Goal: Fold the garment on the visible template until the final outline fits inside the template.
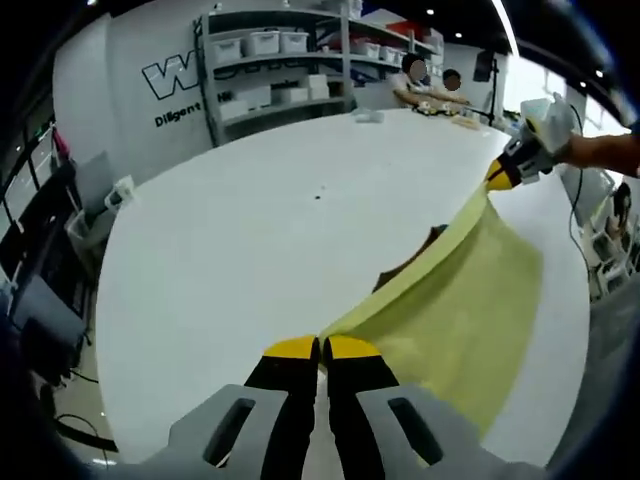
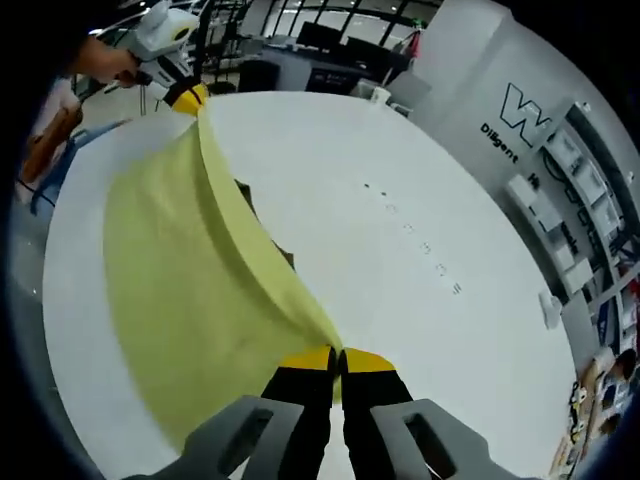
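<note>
A pale yellow garment (image 1: pixel 460 300) hangs stretched above the white table (image 1: pixel 250 230), held by two corners. My left gripper (image 1: pixel 321 348) is shut on its near corner, yellow tips pressed together. The right gripper (image 1: pixel 500 175) pinches the far corner at the upper right, held by a hand. In the right gripper view the garment (image 2: pixel 190 270) spreads left of my right gripper (image 2: pixel 338 360), which is shut on its corner, and the left gripper (image 2: pixel 188 97) grips the far corner at the top left. A dark brown patch (image 1: pixel 405 265) shows on the table under the cloth.
Shelves with white bins (image 1: pixel 270 60) stand behind the table. People sit at the far edge (image 1: pixel 430 85). A chair and dark equipment (image 1: pixel 40 260) stand off the table's left side. Small dark marks (image 2: pixel 415 240) run in a row on the tabletop.
</note>
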`<state>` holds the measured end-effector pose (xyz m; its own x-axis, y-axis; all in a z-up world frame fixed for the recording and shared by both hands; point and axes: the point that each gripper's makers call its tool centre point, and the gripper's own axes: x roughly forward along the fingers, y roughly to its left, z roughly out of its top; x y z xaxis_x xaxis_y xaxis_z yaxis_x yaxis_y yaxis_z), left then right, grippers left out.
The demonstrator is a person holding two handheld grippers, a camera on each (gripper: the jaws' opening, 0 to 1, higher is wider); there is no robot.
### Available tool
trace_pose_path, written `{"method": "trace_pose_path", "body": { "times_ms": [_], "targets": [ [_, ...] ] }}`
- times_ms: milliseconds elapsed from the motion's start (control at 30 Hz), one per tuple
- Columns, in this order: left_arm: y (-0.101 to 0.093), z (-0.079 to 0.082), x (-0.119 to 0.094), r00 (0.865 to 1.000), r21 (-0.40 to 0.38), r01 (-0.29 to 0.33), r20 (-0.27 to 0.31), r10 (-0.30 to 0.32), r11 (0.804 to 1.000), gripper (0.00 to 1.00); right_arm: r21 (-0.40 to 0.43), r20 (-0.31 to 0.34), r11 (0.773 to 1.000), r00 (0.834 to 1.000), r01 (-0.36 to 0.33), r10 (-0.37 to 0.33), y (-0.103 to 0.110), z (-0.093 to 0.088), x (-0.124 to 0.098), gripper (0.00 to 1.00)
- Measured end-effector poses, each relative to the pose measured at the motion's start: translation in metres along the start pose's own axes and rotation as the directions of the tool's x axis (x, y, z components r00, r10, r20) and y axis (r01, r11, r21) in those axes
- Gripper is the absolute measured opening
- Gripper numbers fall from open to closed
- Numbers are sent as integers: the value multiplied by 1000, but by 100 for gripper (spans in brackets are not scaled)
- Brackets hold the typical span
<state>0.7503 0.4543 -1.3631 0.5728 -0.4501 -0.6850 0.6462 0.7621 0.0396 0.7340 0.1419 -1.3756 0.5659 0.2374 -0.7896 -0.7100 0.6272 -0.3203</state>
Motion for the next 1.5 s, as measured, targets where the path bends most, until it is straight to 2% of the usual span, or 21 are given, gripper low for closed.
{"method": "trace_pose_path", "body": {
  "times_ms": [433,667,800,900,1033,1200,1333,1400,1467,1500],
  "targets": [
    [7,-20,26,998,-4,2,-56,-3,1000,1,12,-23,1000,1000,-14,14,2,-10,36,0],
    [9,-25,36,997,30,-11,-70,13,999,1,21,-30,999,999,-25,26,3,-15,45,0],
    [10,-30,41,996,35,-17,-90,20,999,2,5,-10,1000,1000,1,-1,-3,-13,45,0],
    [13,-30,43,996,42,-29,-86,33,999,3,-48,-6,998,999,32,-32,-11,-14,46,3],
    [33,-25,43,991,61,-108,-68,112,992,0,-15,-4,999,999,35,-35,-14,-16,44,4],
    [40,-24,40,991,43,-120,-60,122,992,0,4,16,1000,1000,27,-27,-7,-15,38,7],
    [40,-24,36,990,99,-127,-47,132,987,4,20,36,1000,999,21,-22,-2,-12,37,9],
    [35,-23,35,992,77,-116,-33,119,990,8,44,62,999,998,17,-20,2,-7,35,11],
    [24,-19,36,997,47,-76,-1,77,996,11,78,91,997,996,8,-15,7,-3,34,13],
    [16,-18,37,999,60,-50,12,49,997,12,86,101,996,995,3,-12,9,-1,34,14]
  ]
}}
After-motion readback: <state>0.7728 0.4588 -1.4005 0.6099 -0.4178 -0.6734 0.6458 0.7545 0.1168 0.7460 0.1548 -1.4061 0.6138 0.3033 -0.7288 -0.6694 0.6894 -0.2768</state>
